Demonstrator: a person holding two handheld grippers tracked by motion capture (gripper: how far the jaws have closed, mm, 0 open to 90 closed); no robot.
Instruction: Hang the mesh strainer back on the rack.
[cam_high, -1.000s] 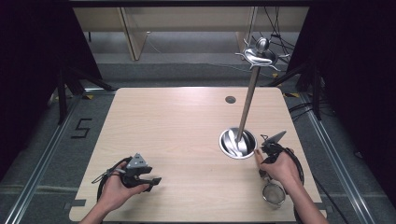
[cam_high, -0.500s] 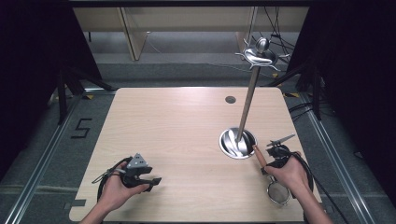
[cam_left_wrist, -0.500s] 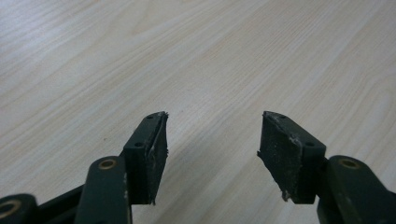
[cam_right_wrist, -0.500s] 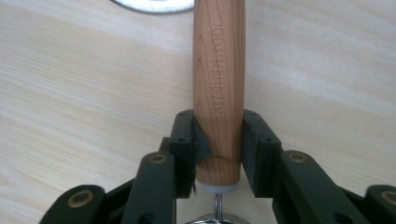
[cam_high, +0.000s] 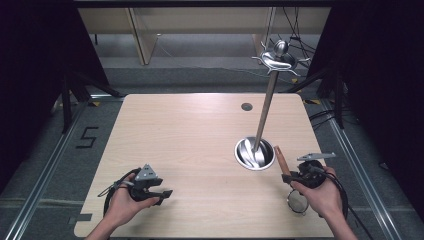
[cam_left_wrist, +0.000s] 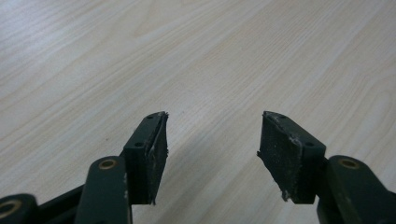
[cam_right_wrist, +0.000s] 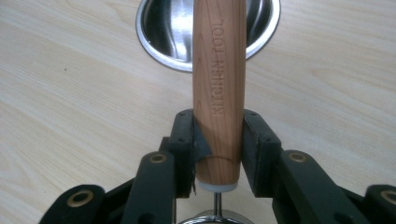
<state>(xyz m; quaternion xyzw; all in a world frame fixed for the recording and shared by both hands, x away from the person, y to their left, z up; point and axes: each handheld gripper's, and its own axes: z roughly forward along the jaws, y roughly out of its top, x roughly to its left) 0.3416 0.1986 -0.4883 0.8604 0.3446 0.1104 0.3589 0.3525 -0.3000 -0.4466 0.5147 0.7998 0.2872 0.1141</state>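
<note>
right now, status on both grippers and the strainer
Left gripper open on bare table. Right gripper shut on strainer's wooden handle. Steel stand base close ahead.

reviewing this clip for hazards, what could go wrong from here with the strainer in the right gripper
1. The right gripper clamps the wooden handle of the small wire-mesh strainer near its lower end, so the strainer might pivot or slip.
2. The handle tip sits close to the round steel base of the tall metal hanging stand; a swing could knock it.
3. The left gripper is open and empty, so it offers no backup support.
</note>
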